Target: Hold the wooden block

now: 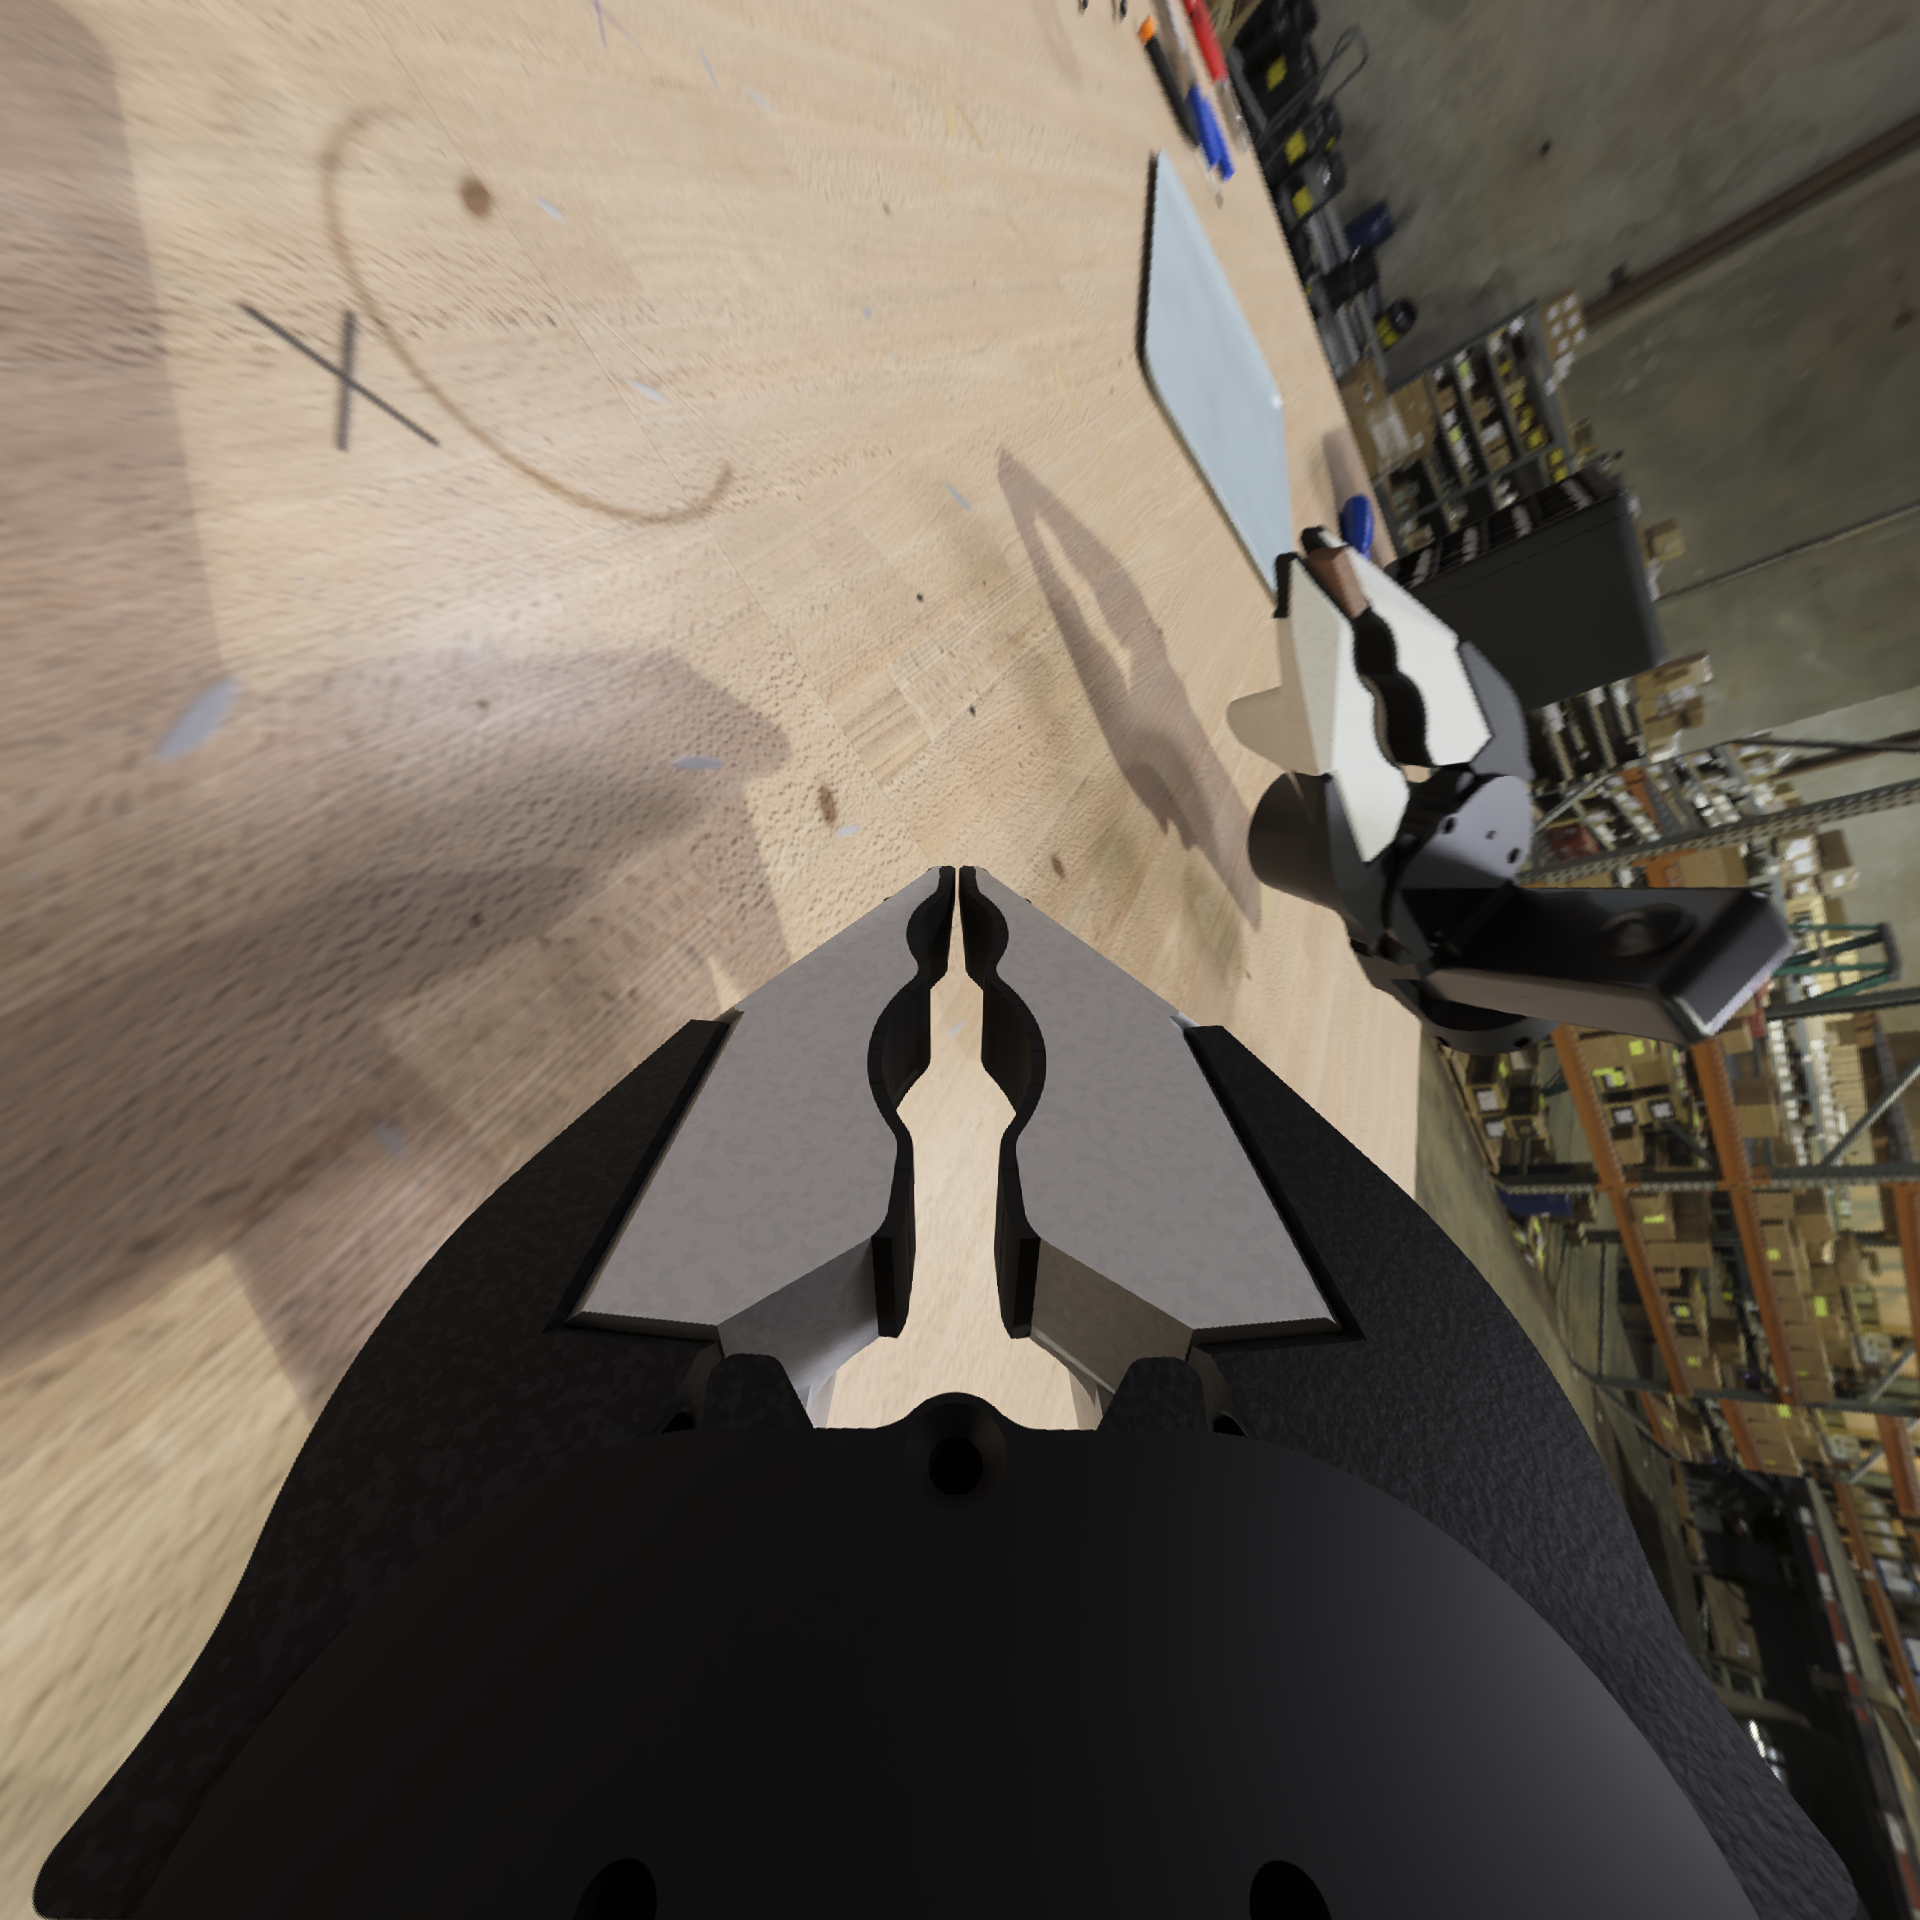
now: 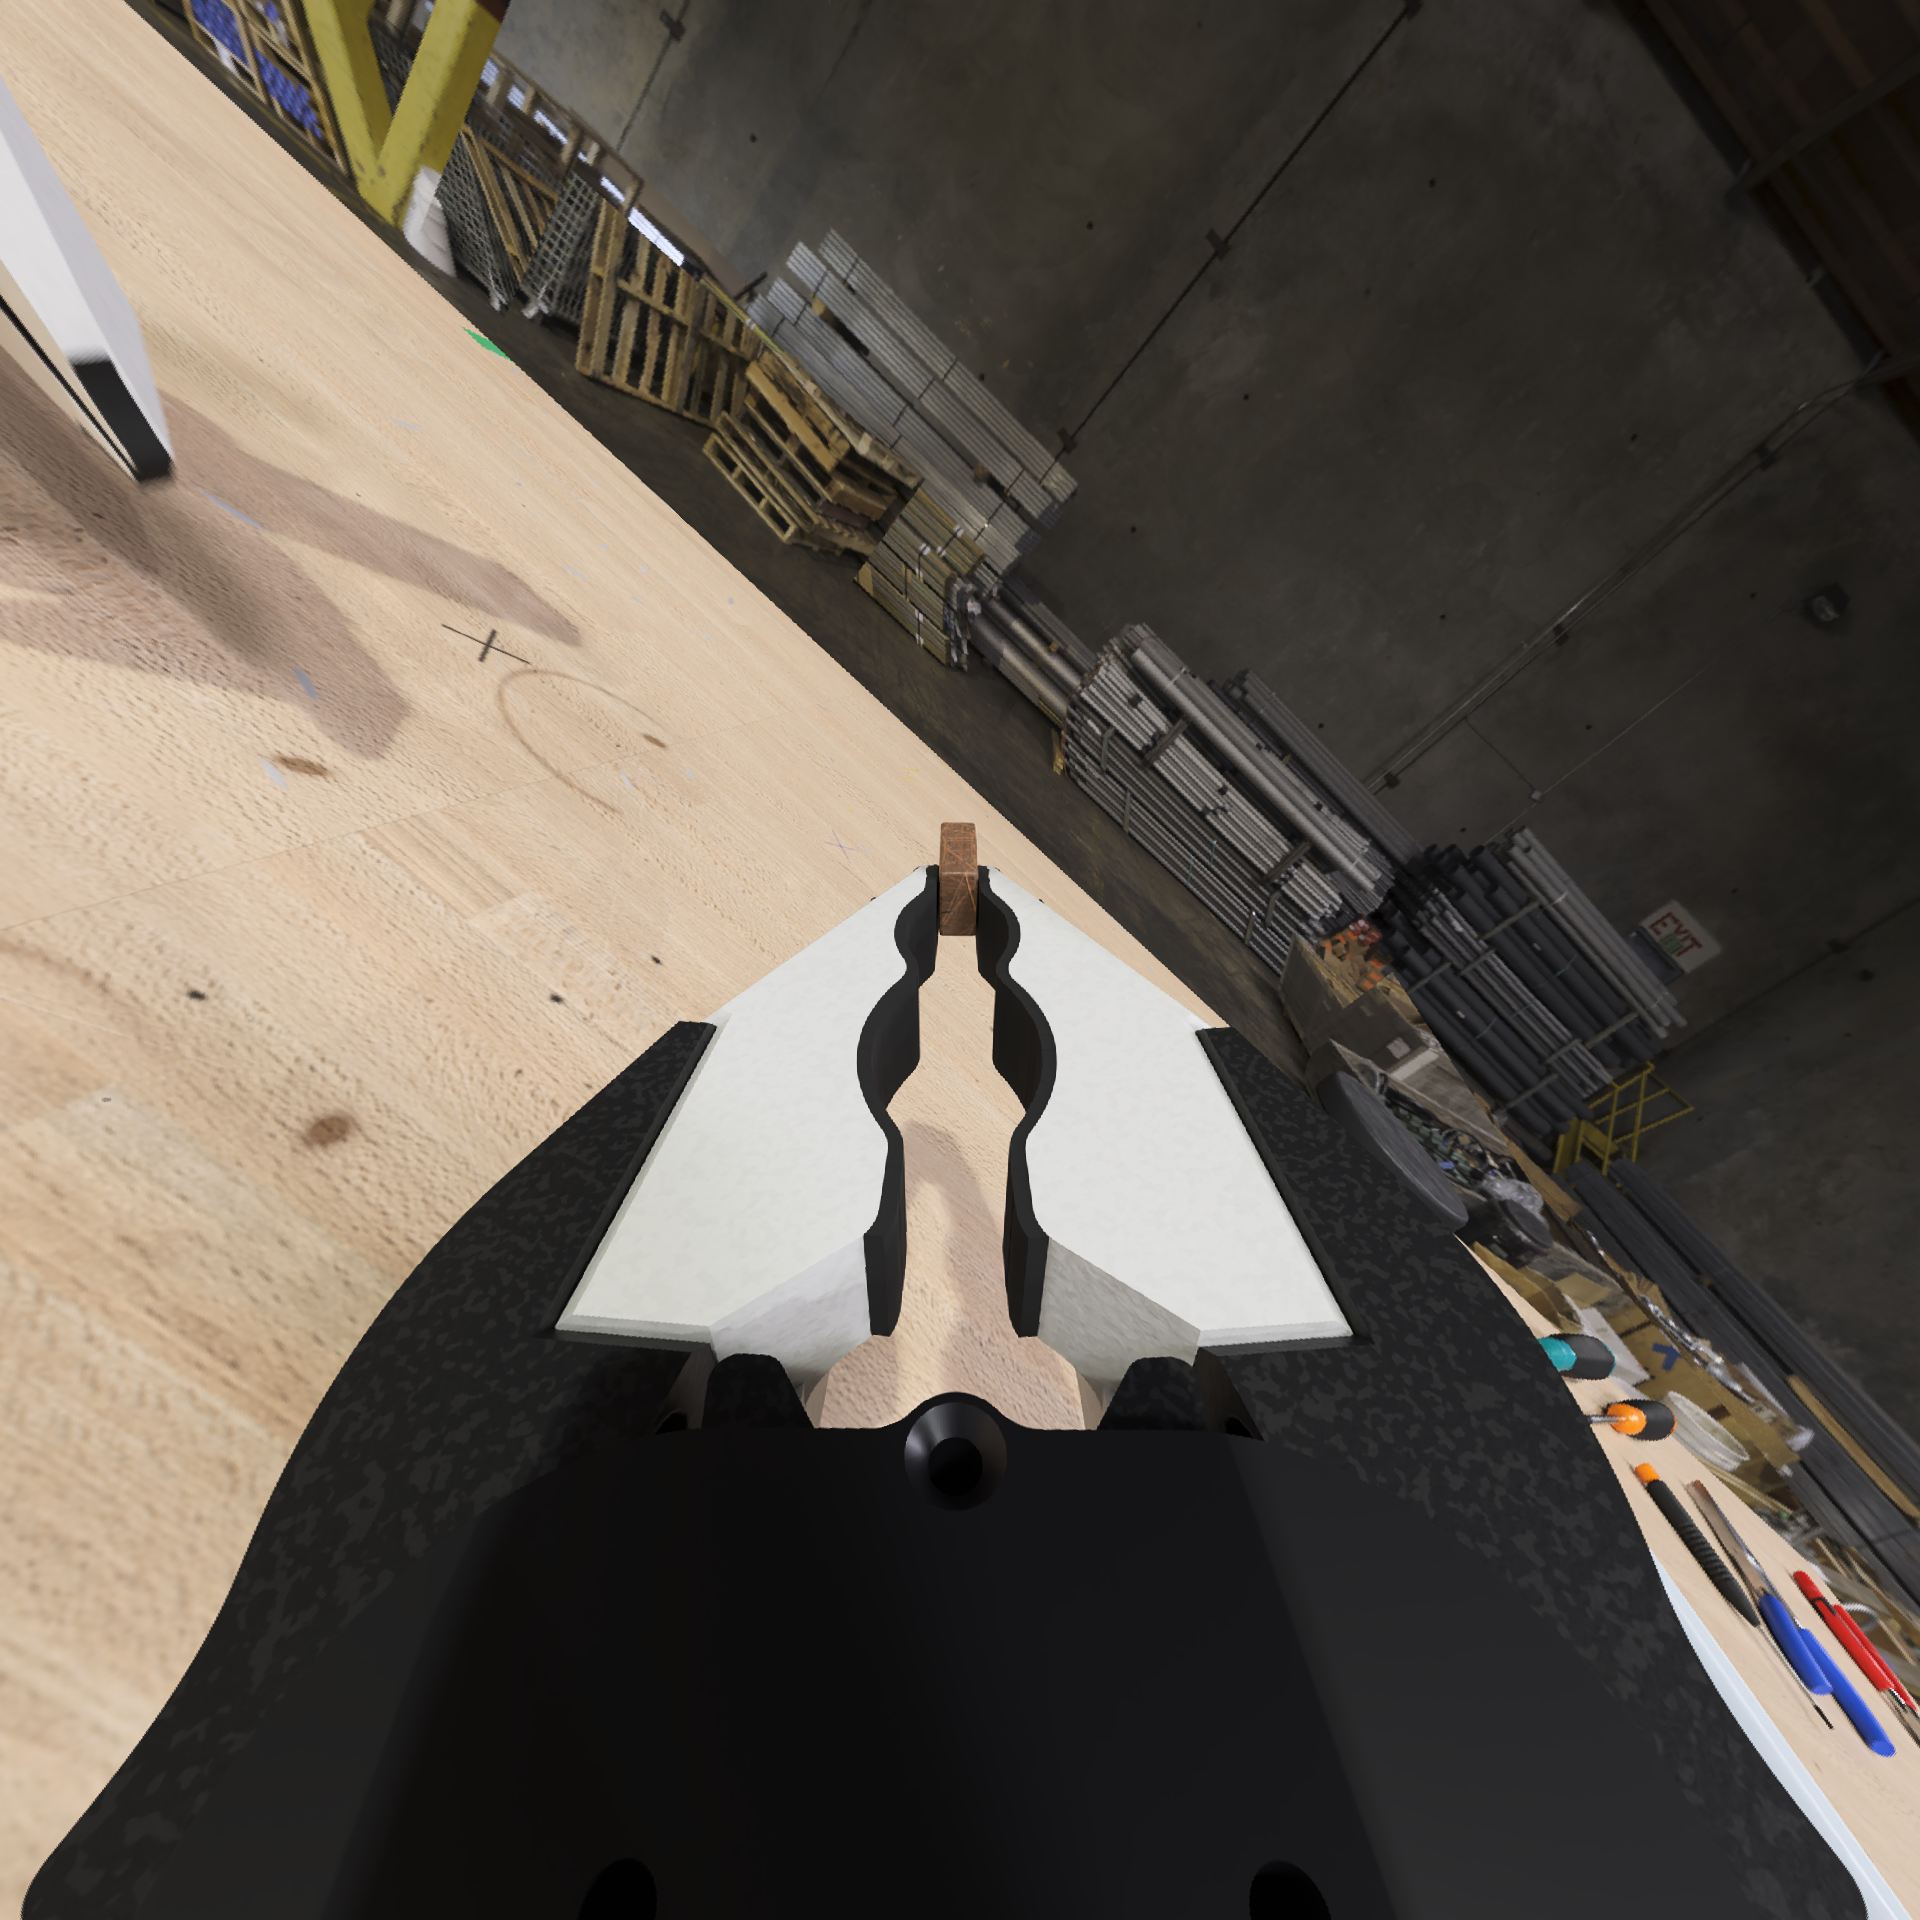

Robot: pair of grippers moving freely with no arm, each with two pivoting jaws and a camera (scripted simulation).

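My right gripper is shut on a small brown wooden block, pinched between its fingertips and held above the light wooden table. The block stands out a little past the tips. In the left wrist view the right gripper shows at the right, above the table edge, with the brown block between its tips. My left gripper is shut and empty, its fingertips together above the table.
A pale blue-white board lies on the table near its far edge. Pens and screwdrivers lie by the table edge. A white and black box corner shows at the upper left. A pencilled cross and ring mark the tabletop. Warehouse shelving lies beyond.
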